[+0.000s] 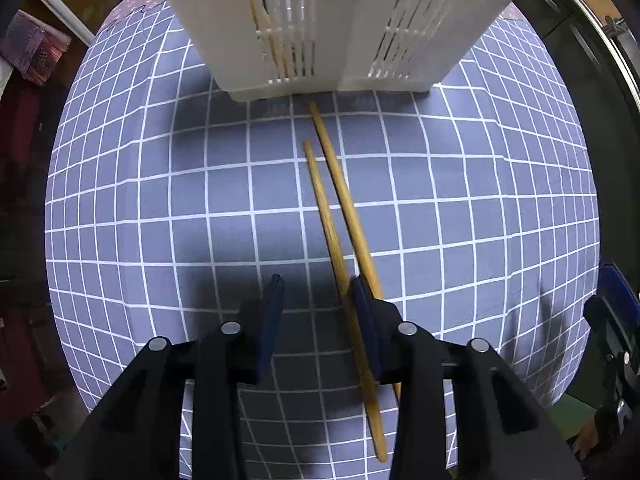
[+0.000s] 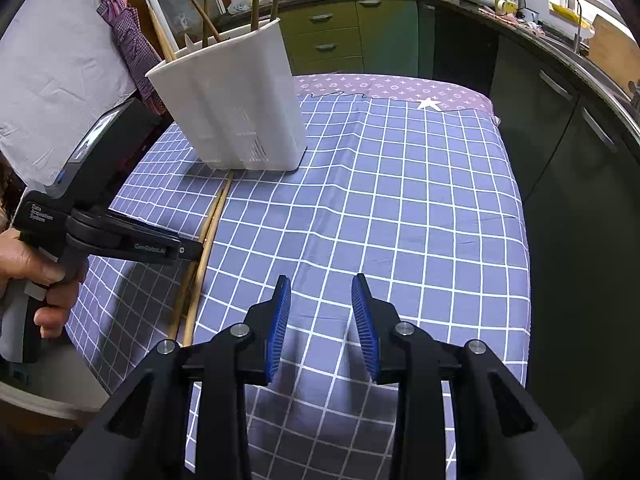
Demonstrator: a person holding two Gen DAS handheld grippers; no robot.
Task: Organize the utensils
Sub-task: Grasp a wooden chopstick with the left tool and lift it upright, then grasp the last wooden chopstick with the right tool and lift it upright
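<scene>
While the two chopsticks [image 1: 340, 220] run lengthwise toward the holder [image 1: 320, 28], the nearer left gripper [image 1: 318, 304] hangs over them, jaws spread, one pad astride the pair. The right gripper [image 2: 322, 320] stands well aside, jaws spread and empty.

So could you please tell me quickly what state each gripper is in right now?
Left gripper: open, nothing gripped; chopsticks lie by its right finger.
Right gripper: open, empty, over the cloth.

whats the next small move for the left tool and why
Probably slide the left tool sideways toward the chopsticks, then close. Its jaws stand open over bare cloth; one finger sits over the pair, which lies just outside the gap. The holder stands past the chopsticks' far tips.
</scene>
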